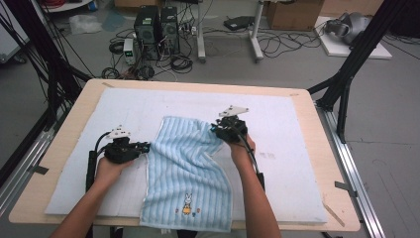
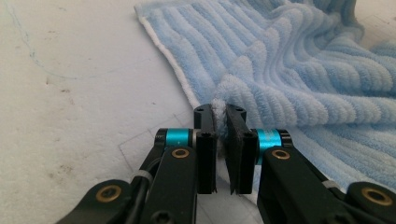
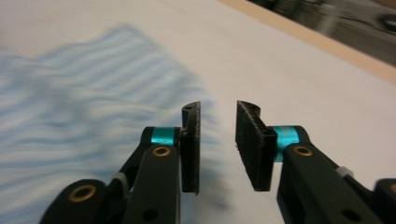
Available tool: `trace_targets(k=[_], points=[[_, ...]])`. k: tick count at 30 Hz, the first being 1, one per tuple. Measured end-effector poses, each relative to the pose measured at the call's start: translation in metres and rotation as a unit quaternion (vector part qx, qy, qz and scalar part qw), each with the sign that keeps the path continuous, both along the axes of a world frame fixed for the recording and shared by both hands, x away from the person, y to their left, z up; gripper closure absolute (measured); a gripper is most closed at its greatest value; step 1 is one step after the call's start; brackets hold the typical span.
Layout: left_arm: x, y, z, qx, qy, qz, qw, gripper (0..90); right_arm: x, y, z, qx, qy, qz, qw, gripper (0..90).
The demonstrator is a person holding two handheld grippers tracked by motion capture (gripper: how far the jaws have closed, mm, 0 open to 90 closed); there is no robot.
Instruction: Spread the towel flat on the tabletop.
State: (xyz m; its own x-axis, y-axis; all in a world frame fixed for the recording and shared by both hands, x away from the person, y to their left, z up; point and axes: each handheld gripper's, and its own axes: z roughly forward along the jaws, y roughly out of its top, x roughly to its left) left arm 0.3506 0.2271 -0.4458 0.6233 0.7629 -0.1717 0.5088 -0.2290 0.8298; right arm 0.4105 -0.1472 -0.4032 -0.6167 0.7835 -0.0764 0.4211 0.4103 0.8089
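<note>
Terry cloth sits pinched between the jaws of the left gripper (image 2: 221,154): we see a thin tuft of the towel's (image 1: 185,173) white-edged border clamped there, and nothing more. The right gripper (image 3: 218,144) has its jaws apart with nothing between them; it hovers over the towel's far right part, and its view is blurred.

The blue striped towel lies on the white mat (image 1: 297,148), wrinkled at the far right corner, with its near edge at the table's (image 1: 324,148) front edge.

We judge 2 risks. First, the left grip holds so little cloth that a pull could slip the tuft out. Second, if the right gripper closes while it is above the fold, it may catch only 1 layer, or the mat below, and the towel would bunch instead of spreading.
</note>
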Motion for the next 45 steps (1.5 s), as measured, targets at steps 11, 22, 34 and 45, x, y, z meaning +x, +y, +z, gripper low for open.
trace_targets(k=[11, 22, 34, 45], points=[[0.000, 0.001, -0.001, -0.001, 0.000, 0.002, 1.0000, 81.6, 0.019, 0.010, -0.033, -0.036, 0.108, 0.001, 0.9935, 49.8], [0.000, 0.001, -0.001, 0.003, -0.001, 0.001, 1.0000, 81.1, 0.015, 0.011, -0.029, -0.135, 0.033, -0.031, 0.9898, 84.8], [0.001, -0.002, -0.001, 0.000, 0.002, 0.002, 1.0000, 70.5, 0.036, -0.004, -0.027, -0.194, -0.016, -0.126, 0.9726, 64.9], [0.006, 0.001, 0.006, -0.039, -0.042, 0.031, 0.9979, 38.5, -0.016, -0.038, -0.018, -0.038, -0.003, -0.074, 0.9965, 44.3]])
